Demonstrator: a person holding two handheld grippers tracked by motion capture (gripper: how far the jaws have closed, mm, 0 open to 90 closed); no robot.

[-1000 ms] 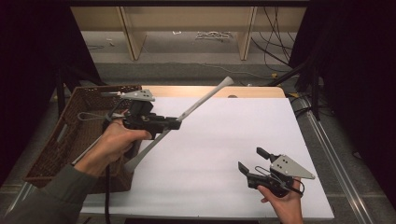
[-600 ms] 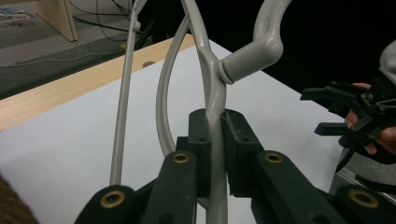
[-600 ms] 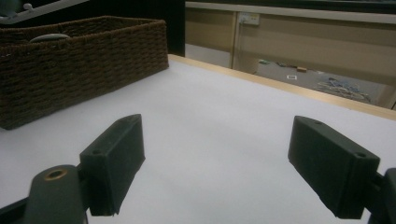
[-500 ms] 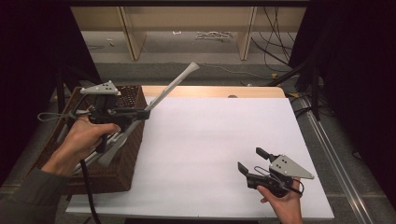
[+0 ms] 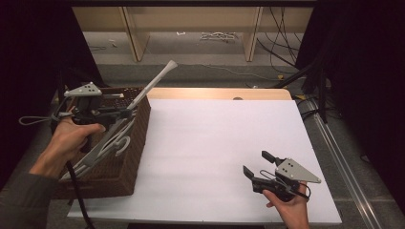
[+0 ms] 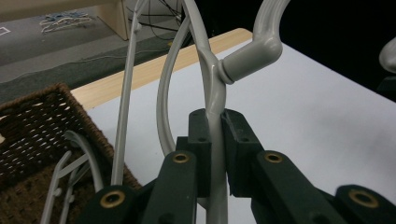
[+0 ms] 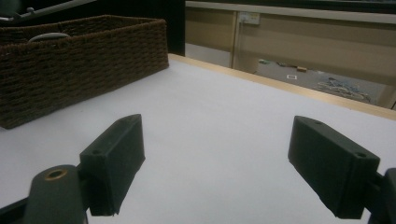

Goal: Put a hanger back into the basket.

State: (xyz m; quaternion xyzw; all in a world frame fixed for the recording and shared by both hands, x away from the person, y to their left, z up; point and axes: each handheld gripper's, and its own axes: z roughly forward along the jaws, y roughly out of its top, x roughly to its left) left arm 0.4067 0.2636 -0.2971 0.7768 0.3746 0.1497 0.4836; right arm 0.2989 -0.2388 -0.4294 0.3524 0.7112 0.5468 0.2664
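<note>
Nearest the person, at the right of the white table (image 5: 215, 143), the right gripper (image 5: 258, 164) is resting in the right hand (image 5: 289, 210) just above the tabletop, close to the near right corner. Its two black jaws are standing wide apart with nothing between them; in the right gripper view (image 7: 215, 158) they are framing bare white surface, with the wicker basket (image 7: 79, 60) showing farther off to the left.

Farther back on the left, the left hand (image 5: 71, 138) is holding the left gripper (image 5: 129, 112) over the brown wicker basket (image 5: 124, 157), which is sitting on the table's left edge. The jaws are clamping the thin neck of a grey plastic hanger (image 5: 155, 83); the left gripper view shows the two pads pressing tight against the hanger (image 6: 212, 93) from either side, just below the joint where its hook curves away. The hanger is tilting up and to the right, one end rising past the basket's far right corner and out over the far edge of the table, the other end running down into the basket.

Inside the basket more grey hangers (image 5: 102, 148) are lying in a loose pile; parts of them (image 6: 70, 168) are showing at the lower left of the left gripper view.

Beyond the table's wooden far edge, light wooden furniture legs (image 5: 131, 33) are standing on a grey floor, with dark cables (image 5: 286, 52) trailing at the far right.
</note>
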